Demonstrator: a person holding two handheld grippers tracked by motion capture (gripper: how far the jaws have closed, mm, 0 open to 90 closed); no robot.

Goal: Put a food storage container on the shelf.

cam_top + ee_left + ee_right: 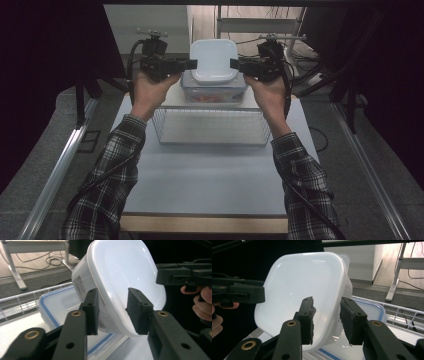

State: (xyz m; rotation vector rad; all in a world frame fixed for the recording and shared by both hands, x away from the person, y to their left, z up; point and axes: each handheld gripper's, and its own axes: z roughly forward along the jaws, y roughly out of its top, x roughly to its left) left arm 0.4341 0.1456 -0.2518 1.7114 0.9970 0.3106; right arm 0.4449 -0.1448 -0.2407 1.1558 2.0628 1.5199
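Two tongs flank one white tub (214, 61), which sits on top of a blue-rimmed lidded box (214, 92), itself resting on a wire basket (211, 126) at the far half of the desk (210, 185). The left tongs (192, 63) stand at the tub's left edge and the right tongs (234, 64) at its right edge, pointing toward each other, equally close. In each tongs' own view the tub's rim lies between the pads (93, 310) (308, 320), with a gap visible on both sides, so both pairs stand apart rather than clamped. The tub's flat bottom faces up, so any lift would likely come from both side rims at once.
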